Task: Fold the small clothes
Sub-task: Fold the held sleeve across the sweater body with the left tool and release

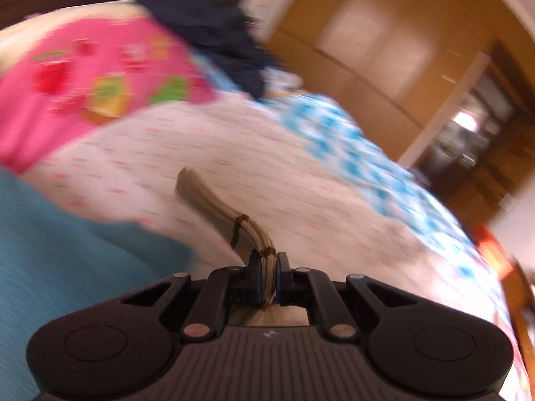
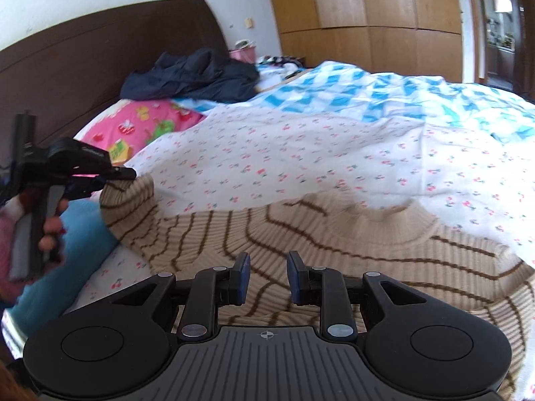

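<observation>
- The thing being folded is a beige knit sweater (image 2: 301, 234) with thin dark brown stripes, spread out on a bed right in front of the right gripper (image 2: 268, 277).
- It lies on a white sheet with little cherry prints (image 2: 284, 153); a fold of that sheet covers part of the sweater's far edge.
- Left gripper (image 1: 267, 275) is clamped tight on a bunched-up strip of the sweater (image 1: 247, 234); in the left wrist view the striped knit runs straight out from between the pads.
- From the right wrist view you can see that same left gripper (image 2: 128, 175) at the far left of the frame, pinching the sweater's left corner, with a person's hand (image 2: 50, 224) wrapped around its handle.
- Right gripper's jaws stand partly apart, nothing between them. It's just above the sweater's near part, and I honestly can't tell if the fingertips touch the knit or only sit over it.
- The left wrist view is really smeared, so anything beyond the sweater strip is only rough colours there.
- Other stuff on the bed: a pink pillow with cartoon prints (image 2: 147, 127) by the dark brown headboard (image 2: 100, 50), a dark navy garment (image 2: 190, 77) heaped up behind it, and a blue-and-white checked blanket (image 2: 384, 90) further back.
- Something teal (image 2: 77, 244) sits at the left edge, below the left gripper.
- Wooden wardrobe doors (image 2: 367, 16) along the far wall.
</observation>
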Demonstrator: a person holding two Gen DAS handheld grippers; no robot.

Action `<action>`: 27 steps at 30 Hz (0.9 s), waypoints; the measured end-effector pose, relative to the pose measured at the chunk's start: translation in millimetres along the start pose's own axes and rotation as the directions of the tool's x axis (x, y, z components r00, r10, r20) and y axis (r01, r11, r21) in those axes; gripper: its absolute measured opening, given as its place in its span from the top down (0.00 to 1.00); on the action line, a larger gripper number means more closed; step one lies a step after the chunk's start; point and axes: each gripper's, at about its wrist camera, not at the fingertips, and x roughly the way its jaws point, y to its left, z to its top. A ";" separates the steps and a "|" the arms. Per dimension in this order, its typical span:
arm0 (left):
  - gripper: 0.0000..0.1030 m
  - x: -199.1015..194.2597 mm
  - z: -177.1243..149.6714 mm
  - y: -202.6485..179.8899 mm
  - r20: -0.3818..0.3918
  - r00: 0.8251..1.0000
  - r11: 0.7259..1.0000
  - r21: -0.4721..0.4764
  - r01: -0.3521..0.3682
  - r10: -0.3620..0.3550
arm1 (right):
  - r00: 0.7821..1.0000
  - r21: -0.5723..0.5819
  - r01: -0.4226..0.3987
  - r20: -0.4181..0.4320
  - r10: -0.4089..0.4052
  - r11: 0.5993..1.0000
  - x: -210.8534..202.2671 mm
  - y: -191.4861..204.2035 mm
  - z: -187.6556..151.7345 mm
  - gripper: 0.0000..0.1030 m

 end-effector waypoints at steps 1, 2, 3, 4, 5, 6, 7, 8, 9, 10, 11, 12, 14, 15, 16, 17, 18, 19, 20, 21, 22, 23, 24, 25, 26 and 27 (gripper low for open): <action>0.88 -4.3 -13.8 -23.5 -0.024 0.998 0.996 0.069 0.060 -0.059 | 1.000 0.025 0.023 0.008 -0.023 0.999 -3.7 -6.4 -0.2 0.76; 0.88 -7.8 -28.8 -44.0 -0.045 0.994 0.985 0.134 0.105 -0.100 | 0.999 0.054 0.042 0.010 -0.043 0.998 -6.8 -13.6 -0.9 0.76; 0.87 -10.8 -45.9 -63.1 -0.077 0.988 0.969 0.199 0.148 -0.136 | 0.999 0.086 0.051 0.004 -0.052 0.995 -9.1 -21.3 -2.0 0.75; 0.87 -12.3 -63.0 -79.8 -0.117 0.981 0.948 0.262 0.182 -0.156 | 0.999 0.114 0.052 -0.007 -0.052 0.992 -10.3 -28.2 -3.2 0.75; 0.86 -12.0 -79.9 -93.7 -0.160 0.974 0.925 0.322 0.204 -0.160 | 0.998 0.158 0.056 -0.025 -0.052 0.986 -11.2 -39.3 -5.3 0.75; 0.83 -10.2 -97.0 -105.6 -0.203 0.968 0.898 0.385 0.215 -0.146 | 0.998 0.198 0.058 -0.041 -0.051 0.978 -11.1 -47.4 -7.2 0.75; 0.81 -6.8 -112.9 -114.4 -0.238 0.964 0.870 0.442 0.219 -0.122 | 0.997 0.242 0.053 -0.059 -0.040 0.969 -10.6 -55.5 -9.2 0.75; 0.81 -3.6 -127.4 -120.2 -0.267 0.959 0.845 0.488 0.216 -0.090 | 0.997 0.291 0.040 -0.074 -0.019 0.956 -9.7 -63.7 -11.5 0.75; 0.81 -1.9 -138.1 -123.2 -0.284 0.957 0.832 0.516 0.206 -0.061 | 0.997 0.329 0.029 -0.082 -0.002 0.944 -8.9 -69.8 -13.4 0.72; 0.78 -1.7 -143.8 -123.6 -0.289 0.956 0.826 0.527 0.199 -0.047 | 0.996 0.363 0.018 -0.086 0.014 0.932 -8.1 -74.5 -15.2 0.68; 0.77 -4.5 -147.3 -123.8 -0.287 0.957 0.823 0.532 0.199 -0.045 | 0.996 0.391 0.008 -0.088 0.029 0.920 -7.4 -77.7 -16.9 0.59; 0.73 -7.7 -147.2 -123.6 -0.282 0.958 0.822 0.534 0.199 -0.049 | 0.995 0.419 -0.003 -0.091 0.045 0.908 -6.4 -80.7 -18.8 0.55; 0.64 -15.5 -146.1 -121.0 -0.270 0.961 0.828 0.523 0.203 -0.065 | 0.994 0.464 -0.006 -0.095 0.057 0.886 -6.0 -84.6 -23.9 0.55; 0.56 -18.0 -144.9 -119.3 -0.264 0.962 0.831 0.516 0.206 -0.075 | 0.993 0.477 -0.004 -0.100 0.059 0.879 -6.6 -85.9 -25.6 0.55; 0.53 -19.7 -145.3 -116.7 -0.259 0.962 0.832 0.514 0.208 -0.080 | 0.993 0.497 0.001 -0.102 0.058 0.868 -9.3 -85.4 -28.6 0.55; 0.52 -21.1 -147.1 -116.0 -0.256 0.963 0.829 0.520 0.207 -0.080 | 0.993 0.522 0.001 -0.101 0.061 0.853 -13.0 -86.2 -31.7 0.55; 0.52 -22.4 -149.5 -115.9 -0.253 0.964 0.823 0.529 0.206 -0.078 | 0.993 0.542 -0.004 -0.098 0.068 0.840 -16.3 -86.9 -34.3 0.55; 0.52 -22.8 -151.9 -115.6 -0.251 0.965 0.816 0.541 0.204 -0.075 | 0.992 0.569 -0.010 -0.095 0.077 0.823 -20.5 -87.0 -37.4 0.55; 0.52 -22.2 -154.3 -117.6 -0.250 0.965 0.809 0.551 0.204 -0.073 | 0.992 0.592 -0.017 -0.091 0.088 0.805 -24.7 -86.4 -40.0 0.55; 0.51 -22.8 -155.9 -118.6 -0.249 0.966 0.803 0.560 0.206 -0.073 | 0.991 0.606 -0.027 -0.088 0.101 0.795 -27.2 -85.4 -41.4 0.55; 0.51 -23.2 -157.2 -120.1 -0.251 0.965 0.797 0.565 0.211 -0.078 | 0.990 0.621 -0.040 -0.085 0.117 0.783 -29.7 -83.0 -43.5 0.55; 0.51 -24.0 -158.1 -120.8 -0.253 0.964 0.793 0.568 0.219 -0.084 | 0.988 0.632 -0.049 -0.084 0.131 0.774 -31.6 -80.0 -45.3 0.55; 0.50 -25.0 -158.7 -121.1 -0.256 0.963 0.790 0.570 0.223 -0.087 | 0.987 0.637 -0.056 -0.082 0.140 0.769 -32.9 -76.6 -46.3 0.55; 0.50 -25.5 -159.1 -121.2 -0.256 0.963 0.789 0.572 0.225 -0.088 | 0.987 0.641 -0.060 -0.077 0.142 0.765 -34.3 -74.1 -47.3 0.55; 0.50 -26.1 -159.2 -121.0 -0.256 0.963 0.788 0.573 0.225 -0.089 | 0.987 0.644 -0.068 -0.066 0.144 0.762 -36.2 -71.1 -48.3 0.55; 0.50 -26.2 -159.1 -120.8 -0.257 0.962 0.788 0.573 0.227 -0.090 | 0.987 0.643 -0.075 -0.060 0.147 0.763 -36.4 -69.2 -49.1 0.54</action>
